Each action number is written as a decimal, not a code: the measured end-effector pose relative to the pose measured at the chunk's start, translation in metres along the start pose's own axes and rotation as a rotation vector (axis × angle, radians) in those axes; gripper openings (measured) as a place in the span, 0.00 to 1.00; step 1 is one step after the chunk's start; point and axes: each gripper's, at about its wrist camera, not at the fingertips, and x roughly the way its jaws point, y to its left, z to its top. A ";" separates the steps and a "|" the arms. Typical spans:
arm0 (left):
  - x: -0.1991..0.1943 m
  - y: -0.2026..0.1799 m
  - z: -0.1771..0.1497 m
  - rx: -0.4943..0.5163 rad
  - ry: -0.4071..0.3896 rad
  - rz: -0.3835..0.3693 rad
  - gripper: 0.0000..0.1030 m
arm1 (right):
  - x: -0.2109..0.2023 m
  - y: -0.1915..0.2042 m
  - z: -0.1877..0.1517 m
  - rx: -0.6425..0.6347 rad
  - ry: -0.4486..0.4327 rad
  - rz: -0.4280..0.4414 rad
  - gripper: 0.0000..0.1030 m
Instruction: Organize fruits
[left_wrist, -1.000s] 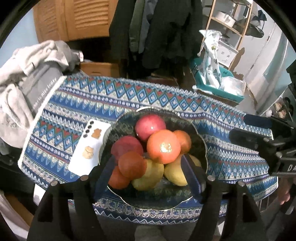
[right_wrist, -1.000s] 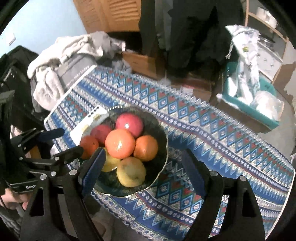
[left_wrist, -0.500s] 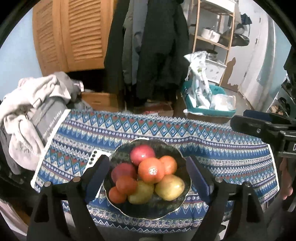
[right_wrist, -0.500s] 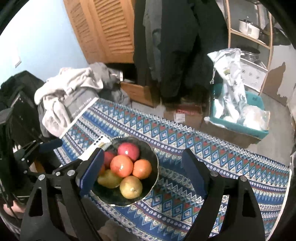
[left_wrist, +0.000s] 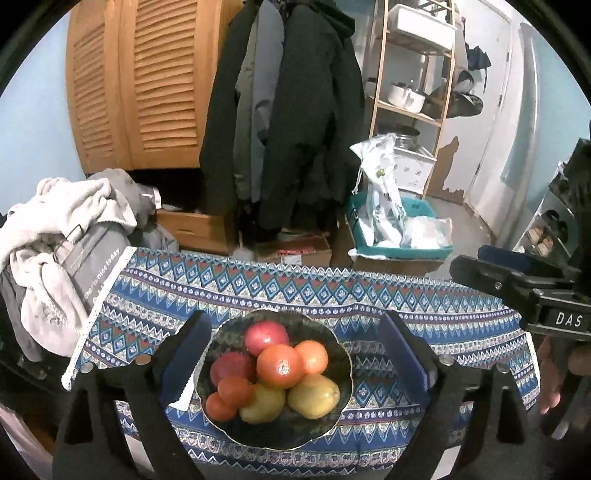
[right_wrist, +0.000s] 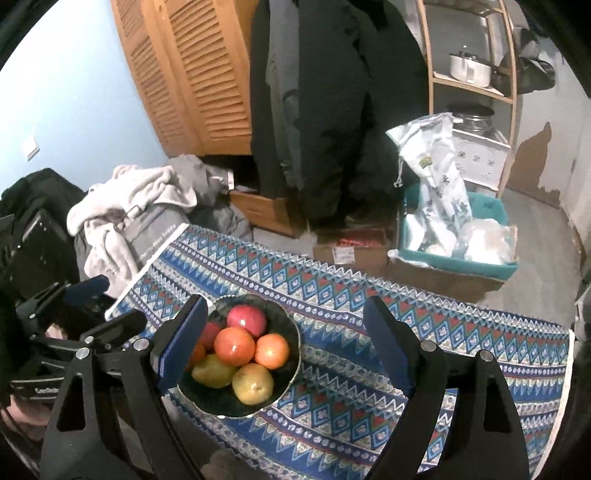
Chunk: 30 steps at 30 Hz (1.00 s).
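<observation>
The left gripper was spread wide and held nothing, its blue-padded jaws framing the fruit bowl from above and well apart from it. The right gripper was equally wide and empty, hanging over the patterned tablecloth with the bowl beneath its left jaw.

All the fruit sat heaped in that dark bowl, near the front edge of the table: a large orange on top of the pile, a red apple behind it, a smaller orange to its right, two yellow pears in front, and further red and orange fruits on the left.

The pile looked the likeliest source of trouble. Pulling out a lower fruit, such as a pear, would probably leave the top orange unsupported, and it could roll out and off the near edge. The fruits were round and smooth, so jaws closing off-centre might squirt one sideways. A hard downward push could also tip the bowl or drag the cloth. A white card lay beside the bowl, touching its left rim.
</observation>
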 end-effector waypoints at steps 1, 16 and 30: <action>-0.001 -0.001 0.001 0.001 -0.004 0.005 0.96 | -0.002 -0.001 0.000 0.000 -0.006 -0.004 0.83; -0.001 -0.003 0.006 0.013 -0.020 0.093 0.98 | -0.009 -0.015 -0.005 -0.002 -0.026 -0.056 0.83; -0.003 -0.003 0.006 0.009 -0.027 0.122 0.98 | -0.010 -0.017 -0.007 -0.006 -0.030 -0.064 0.83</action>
